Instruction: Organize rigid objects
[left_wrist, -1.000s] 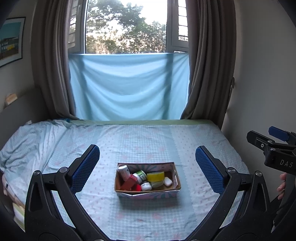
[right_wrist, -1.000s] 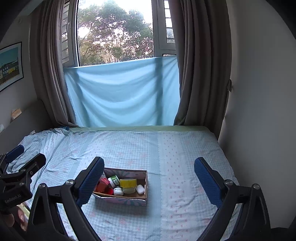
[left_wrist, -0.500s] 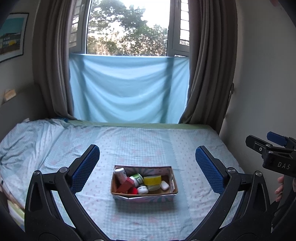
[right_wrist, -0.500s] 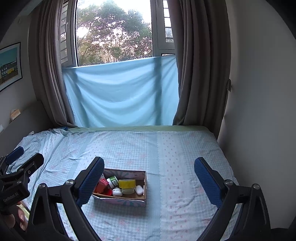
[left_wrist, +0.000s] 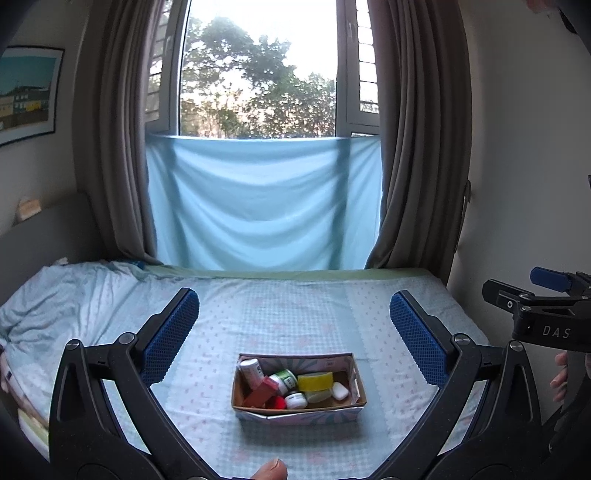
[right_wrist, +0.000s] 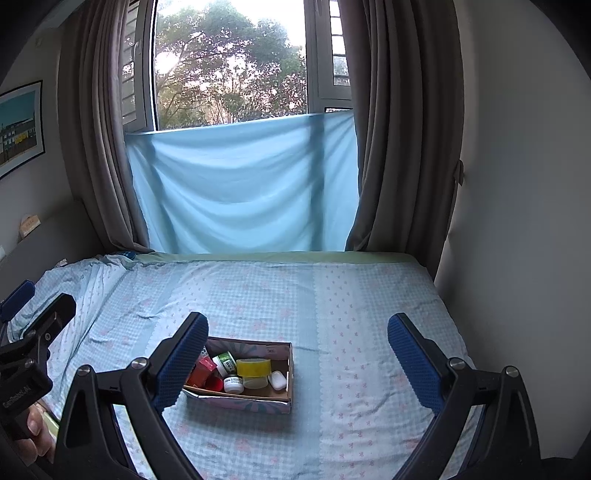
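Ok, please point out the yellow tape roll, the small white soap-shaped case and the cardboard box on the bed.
Yellow tape roll (left_wrist: 315, 382), left wrist view, its outer side.
Small white soap-shaped case (left_wrist: 340, 390), left wrist view, its top.
Cardboard box (right_wrist: 242, 403), right wrist view, its near wall.

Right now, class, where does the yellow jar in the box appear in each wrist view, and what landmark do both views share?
Left wrist: yellow jar, lower centre, inside the box, between the open fingers.
Right wrist: yellow jar, lower left of centre, in the box beside the left-hand finger.
Shared landmark: the blue cloth under the window.
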